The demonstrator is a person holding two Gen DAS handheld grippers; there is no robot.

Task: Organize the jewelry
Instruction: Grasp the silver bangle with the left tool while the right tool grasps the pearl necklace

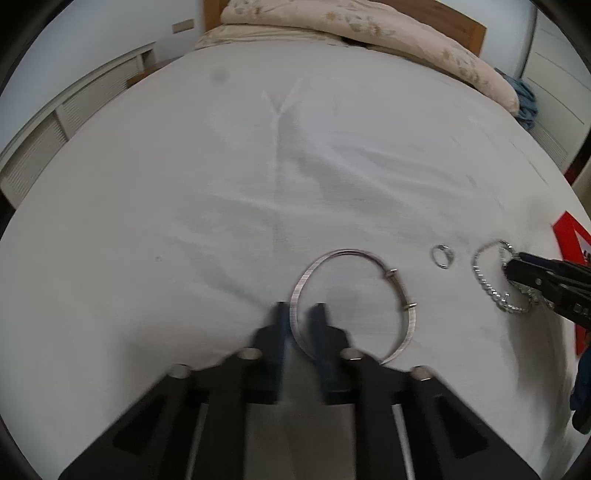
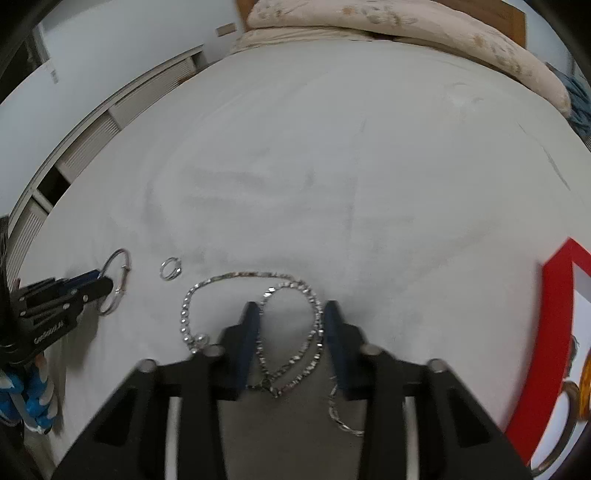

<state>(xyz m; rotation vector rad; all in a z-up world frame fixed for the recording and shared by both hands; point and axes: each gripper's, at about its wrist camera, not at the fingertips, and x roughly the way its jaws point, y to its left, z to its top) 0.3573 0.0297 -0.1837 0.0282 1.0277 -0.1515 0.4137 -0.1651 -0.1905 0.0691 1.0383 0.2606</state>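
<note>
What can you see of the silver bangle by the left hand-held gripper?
The bangle is a thin, flat-banded silver hoop with two small wire-wrapped sliders on its right side. It looks metallic and lies flat on the white bedsheet. The left hand-held gripper straddles its left rim, one finger outside, one inside, not clearly clamped. A small ring lies apart to its right.

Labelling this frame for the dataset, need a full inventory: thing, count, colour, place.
bangle: 1, silver, on the sheet, its band between the left fingers
ring: 1, silver, on the sheet between bangle and chain
chain: 1, silver, looped on the sheet under the right gripper
box: 1, red with white inside, right edge of the bed
sheet: 1, white, covers the bed
quilt: 1, beige floral, folded at the headboard
left gripper: black, open around the bangle's band
right gripper: black, open over the chain
</note>
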